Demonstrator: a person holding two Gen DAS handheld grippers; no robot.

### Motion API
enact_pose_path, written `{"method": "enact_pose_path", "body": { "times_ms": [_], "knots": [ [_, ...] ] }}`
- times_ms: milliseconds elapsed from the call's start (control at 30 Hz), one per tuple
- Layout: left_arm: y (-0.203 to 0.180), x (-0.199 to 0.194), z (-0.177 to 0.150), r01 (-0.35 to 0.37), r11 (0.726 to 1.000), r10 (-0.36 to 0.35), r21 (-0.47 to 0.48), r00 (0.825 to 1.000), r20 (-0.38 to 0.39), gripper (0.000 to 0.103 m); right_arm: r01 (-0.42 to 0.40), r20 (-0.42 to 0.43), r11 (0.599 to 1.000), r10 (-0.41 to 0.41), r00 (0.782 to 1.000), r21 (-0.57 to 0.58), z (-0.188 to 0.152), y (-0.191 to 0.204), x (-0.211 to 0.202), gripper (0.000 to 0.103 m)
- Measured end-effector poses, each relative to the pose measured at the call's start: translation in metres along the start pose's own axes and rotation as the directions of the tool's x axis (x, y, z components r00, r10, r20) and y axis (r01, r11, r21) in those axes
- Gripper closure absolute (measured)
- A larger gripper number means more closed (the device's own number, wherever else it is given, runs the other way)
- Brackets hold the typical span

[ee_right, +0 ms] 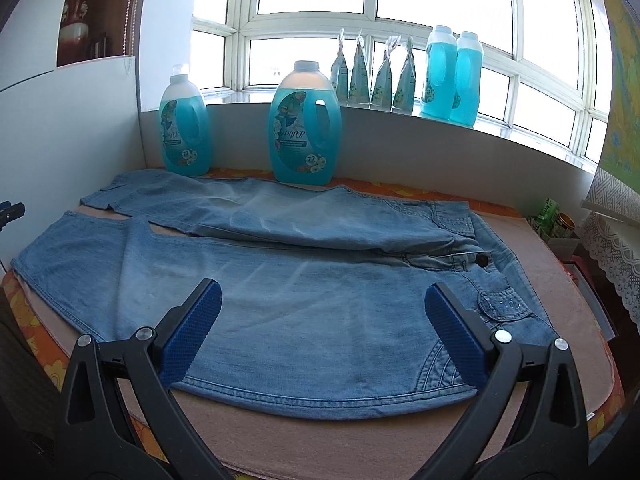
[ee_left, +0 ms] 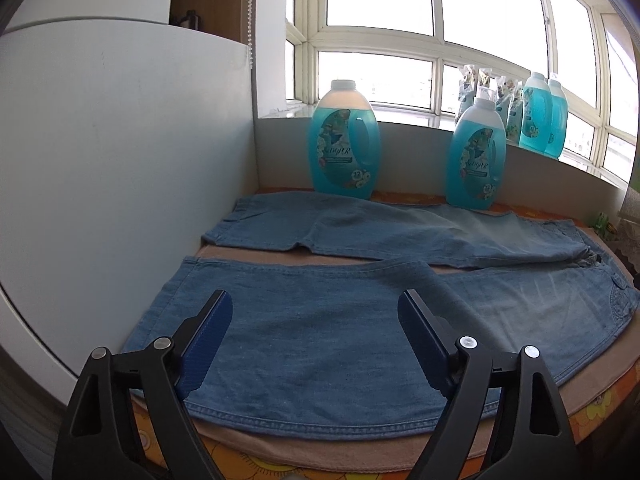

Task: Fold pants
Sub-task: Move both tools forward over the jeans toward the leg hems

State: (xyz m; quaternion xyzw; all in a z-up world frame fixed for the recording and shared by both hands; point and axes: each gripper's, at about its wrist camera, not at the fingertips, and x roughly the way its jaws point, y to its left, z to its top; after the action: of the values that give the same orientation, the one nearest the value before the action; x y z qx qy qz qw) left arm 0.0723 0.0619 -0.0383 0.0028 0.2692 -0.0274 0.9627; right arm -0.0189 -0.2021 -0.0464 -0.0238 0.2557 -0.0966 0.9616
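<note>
Hovering over the jeans, left gripper and right gripper fingers spread wide, empty.

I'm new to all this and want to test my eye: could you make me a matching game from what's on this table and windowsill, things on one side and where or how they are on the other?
Things:
1. jeans
2. two big blue bottles
3. slim pouches
4. right tool

Places or states:
A. standing in a row on the windowsill
B. open, above the near pant leg
C. spread flat on the table, legs apart
D. upright on the table behind the jeans

Pairs: 1-C, 2-D, 3-A, 4-B
</note>
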Motion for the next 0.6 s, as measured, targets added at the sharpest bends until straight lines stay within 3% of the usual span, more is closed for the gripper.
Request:
{"method": "enact_pose_path", "body": {
  "times_ms": [200,600],
  "knots": [
    [0.010,0.013,0.005,-0.004,1.000,0.004,0.017,1.000,-0.028,0.038,-0.022,-0.017,0.998,0.021,1.000,-0.060,0.017,0.014,0.016,0.000],
    [0.019,0.051,0.065,0.018,0.999,-0.018,0.036,1.000,0.003,0.043,-0.147,-0.002,0.975,0.149,0.989,-0.165,0.115,0.040,0.082,0.000]
  ]
}}
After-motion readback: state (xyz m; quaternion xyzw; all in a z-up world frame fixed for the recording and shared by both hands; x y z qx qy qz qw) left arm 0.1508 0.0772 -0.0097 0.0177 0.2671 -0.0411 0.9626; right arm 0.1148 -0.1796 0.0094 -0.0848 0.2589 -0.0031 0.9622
